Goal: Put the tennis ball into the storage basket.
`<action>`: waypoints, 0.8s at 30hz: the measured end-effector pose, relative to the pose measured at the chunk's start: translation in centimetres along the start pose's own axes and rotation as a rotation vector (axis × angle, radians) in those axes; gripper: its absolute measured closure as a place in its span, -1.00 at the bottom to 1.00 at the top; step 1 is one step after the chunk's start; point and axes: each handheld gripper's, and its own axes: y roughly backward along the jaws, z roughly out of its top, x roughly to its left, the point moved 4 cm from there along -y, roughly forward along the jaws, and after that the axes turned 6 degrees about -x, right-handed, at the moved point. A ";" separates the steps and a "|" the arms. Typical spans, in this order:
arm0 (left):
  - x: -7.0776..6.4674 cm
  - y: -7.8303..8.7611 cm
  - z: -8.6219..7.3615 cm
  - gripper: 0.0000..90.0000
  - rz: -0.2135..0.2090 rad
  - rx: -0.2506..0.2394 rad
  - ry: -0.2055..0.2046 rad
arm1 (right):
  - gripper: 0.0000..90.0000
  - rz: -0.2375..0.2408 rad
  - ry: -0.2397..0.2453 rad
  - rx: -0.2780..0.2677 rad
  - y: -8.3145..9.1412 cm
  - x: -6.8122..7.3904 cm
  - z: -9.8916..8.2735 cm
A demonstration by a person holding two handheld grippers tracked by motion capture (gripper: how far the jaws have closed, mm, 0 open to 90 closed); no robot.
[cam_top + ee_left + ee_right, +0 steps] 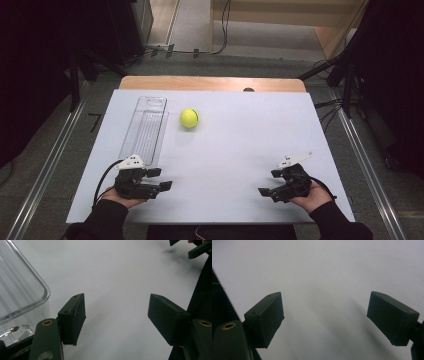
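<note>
A: Both hand-held grippers sit low in the frame, left [159, 179] and right [270, 183], each spread with nothing between the jaws.

B: The ball [189, 118] lies upper left of centre on the worktop [240, 135], just beside the clear tray [145, 127].

A: I'd come straight over it; the tray rim crowds the left.

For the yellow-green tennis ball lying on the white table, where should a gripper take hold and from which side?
Grip the yellow-green tennis ball across its widest middle, coming from above. It lies free on the white table, apart from the clear plastic tray on its left, so jaws can drop on both sides. Being round, it would likely roll away under a sideways approach.
</note>
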 end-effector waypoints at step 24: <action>0.0 -0.1 0.3 -0.41 -0.007 0.006 0.031 | -0.73 0.049 -0.056 -0.055 0.1 -0.2 0.3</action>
